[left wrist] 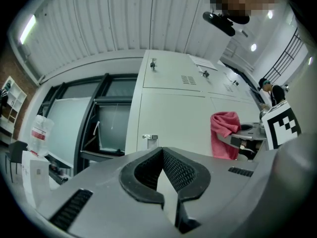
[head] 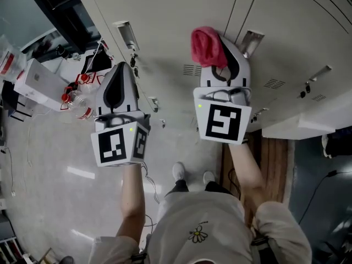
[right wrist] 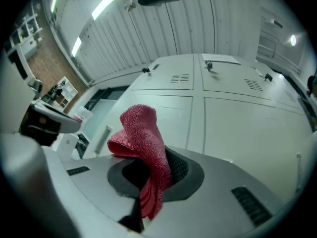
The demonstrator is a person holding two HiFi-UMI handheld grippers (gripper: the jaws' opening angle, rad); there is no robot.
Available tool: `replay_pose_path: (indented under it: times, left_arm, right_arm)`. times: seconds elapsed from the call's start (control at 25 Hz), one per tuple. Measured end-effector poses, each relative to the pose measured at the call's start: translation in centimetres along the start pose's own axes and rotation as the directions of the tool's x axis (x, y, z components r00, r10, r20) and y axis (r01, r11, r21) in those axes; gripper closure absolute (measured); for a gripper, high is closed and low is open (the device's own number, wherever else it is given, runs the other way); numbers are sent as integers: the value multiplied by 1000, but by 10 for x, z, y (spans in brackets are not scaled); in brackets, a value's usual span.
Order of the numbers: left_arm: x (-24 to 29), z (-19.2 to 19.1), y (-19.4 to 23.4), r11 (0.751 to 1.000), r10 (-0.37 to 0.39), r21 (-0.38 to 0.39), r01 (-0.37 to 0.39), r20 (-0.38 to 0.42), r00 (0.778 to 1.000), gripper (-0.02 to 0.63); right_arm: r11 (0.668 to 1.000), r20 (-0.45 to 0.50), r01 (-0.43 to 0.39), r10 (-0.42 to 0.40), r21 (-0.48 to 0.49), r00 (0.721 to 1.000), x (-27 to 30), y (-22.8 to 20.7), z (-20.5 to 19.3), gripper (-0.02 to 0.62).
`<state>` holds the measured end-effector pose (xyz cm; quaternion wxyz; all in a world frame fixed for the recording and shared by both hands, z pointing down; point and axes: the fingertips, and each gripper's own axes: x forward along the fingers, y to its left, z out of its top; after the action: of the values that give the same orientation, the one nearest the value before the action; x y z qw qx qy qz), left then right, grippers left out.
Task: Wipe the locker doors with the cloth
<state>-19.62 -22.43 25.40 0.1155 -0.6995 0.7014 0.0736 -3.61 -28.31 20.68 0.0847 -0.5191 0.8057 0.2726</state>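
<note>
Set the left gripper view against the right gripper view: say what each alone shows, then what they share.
Left only: the left gripper with its jaws shut on nothing, and the other gripper's marker cube. Right only: the right gripper seen head-on, its jaws clamping the cloth. Shared: that red cloth and the locker doors.

Left claw point(left wrist: 168, 180) held forward, jaws closed on nothing. Right claw point(right wrist: 148, 187) held beside it, clamped on cloth point(right wrist: 141, 133).
</note>
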Motion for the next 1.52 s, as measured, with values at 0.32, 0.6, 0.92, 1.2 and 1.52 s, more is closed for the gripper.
replay_pose_path:
  times: [0.32, 0.6, 0.92, 1.2, 1.52]
  left_arm:
    - [-16, -7, 32, 998, 48, 40, -48, 1, 999, 591]
    - [-30, -18, 66, 995, 80, 60, -79, -12, 997, 591]
    - [-32, -29, 85, 993, 96, 70, -93, -40, 995, 591]
    - [-25, -35, 82, 996, 77, 52, -74, -48, 996, 591]
    - [-16, -37, 60, 999, 34, 32, -32, -45, 998, 591]
  right_arm:
    - [974, -79, -217, 221, 63, 972, 10, 118, -25, 563]
    - [971, -85, -231, 236, 60, 968, 29, 165, -44, 563]
    - [974, -113, -223, 226, 42, 967, 40, 179, -61, 563]
    - [982, -127, -186, 186, 12, 974, 39, 162, -70, 563]
    - [994, -168, -101, 91, -50, 982, 15, 109, -84, 563]
